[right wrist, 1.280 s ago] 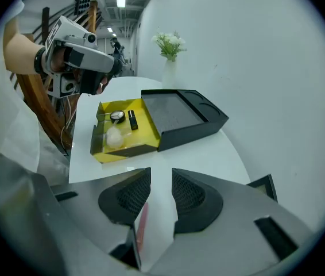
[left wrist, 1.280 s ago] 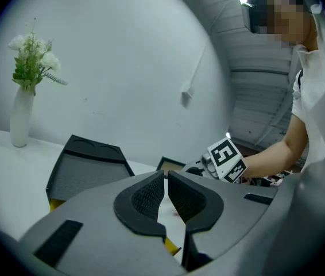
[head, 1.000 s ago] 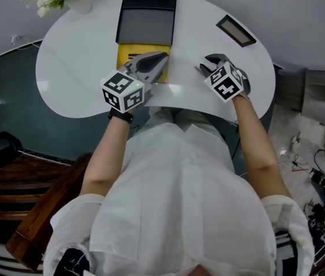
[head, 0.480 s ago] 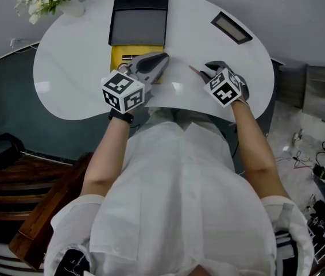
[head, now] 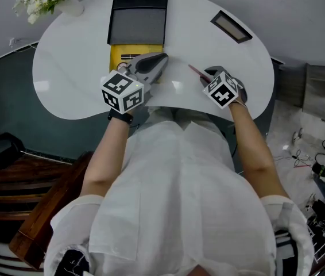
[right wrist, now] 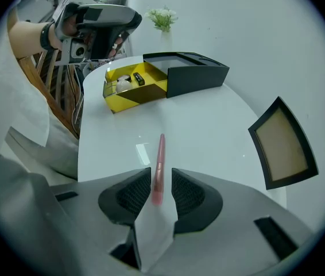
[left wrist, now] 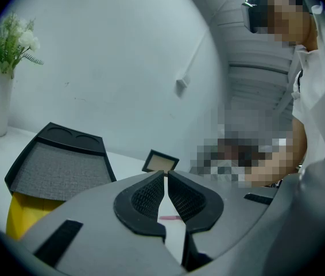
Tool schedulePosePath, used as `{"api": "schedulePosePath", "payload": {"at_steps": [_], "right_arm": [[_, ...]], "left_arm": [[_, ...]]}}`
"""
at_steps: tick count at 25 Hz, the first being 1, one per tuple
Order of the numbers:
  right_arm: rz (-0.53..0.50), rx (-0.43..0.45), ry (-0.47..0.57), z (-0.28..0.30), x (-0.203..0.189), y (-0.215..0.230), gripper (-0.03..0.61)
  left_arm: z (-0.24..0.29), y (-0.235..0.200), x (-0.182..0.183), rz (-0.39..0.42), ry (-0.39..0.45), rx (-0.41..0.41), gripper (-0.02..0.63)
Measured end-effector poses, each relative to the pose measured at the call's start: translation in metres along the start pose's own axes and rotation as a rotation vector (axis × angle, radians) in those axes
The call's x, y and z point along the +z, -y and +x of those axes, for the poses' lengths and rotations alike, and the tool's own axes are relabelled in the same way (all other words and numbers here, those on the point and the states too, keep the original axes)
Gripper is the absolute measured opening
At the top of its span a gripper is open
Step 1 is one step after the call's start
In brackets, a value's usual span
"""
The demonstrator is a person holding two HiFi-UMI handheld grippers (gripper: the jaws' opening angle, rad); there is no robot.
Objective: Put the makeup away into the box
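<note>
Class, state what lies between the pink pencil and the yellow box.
Nothing: the white table between pink pencil and yellow box is bare, as the right gripper view shows.

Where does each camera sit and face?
Head view: on the head, facing steeply down at the table; shirt, forearms, left gripper, right gripper show.
Left gripper view: on that gripper, facing level across the table; its fingers show.
Right gripper view: on that gripper, tilted down at the pink pencil; its fingers show.
Shared: both gripper views show the yellow box.

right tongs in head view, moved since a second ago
Yes, the right tongs slid from the framed palette toward the table's near edge, over the pink pencil.
</note>
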State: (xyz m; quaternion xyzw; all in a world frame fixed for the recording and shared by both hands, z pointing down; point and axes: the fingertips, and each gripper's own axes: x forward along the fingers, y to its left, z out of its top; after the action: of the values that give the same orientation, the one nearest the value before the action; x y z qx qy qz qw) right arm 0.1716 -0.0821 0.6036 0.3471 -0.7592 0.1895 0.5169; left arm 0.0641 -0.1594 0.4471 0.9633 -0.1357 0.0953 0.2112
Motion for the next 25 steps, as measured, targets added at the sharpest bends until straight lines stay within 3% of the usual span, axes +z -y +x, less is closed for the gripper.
{"api": "schedulePosePath", "payload": {"at_steps": [25], "right_arm": [[-0.066,0.000,-0.090,0.014,0.006,0.001,0.054]], "left_arm": [[-0.039,-0.020,0.003,-0.004,0.035,0.055,0.020]]}}
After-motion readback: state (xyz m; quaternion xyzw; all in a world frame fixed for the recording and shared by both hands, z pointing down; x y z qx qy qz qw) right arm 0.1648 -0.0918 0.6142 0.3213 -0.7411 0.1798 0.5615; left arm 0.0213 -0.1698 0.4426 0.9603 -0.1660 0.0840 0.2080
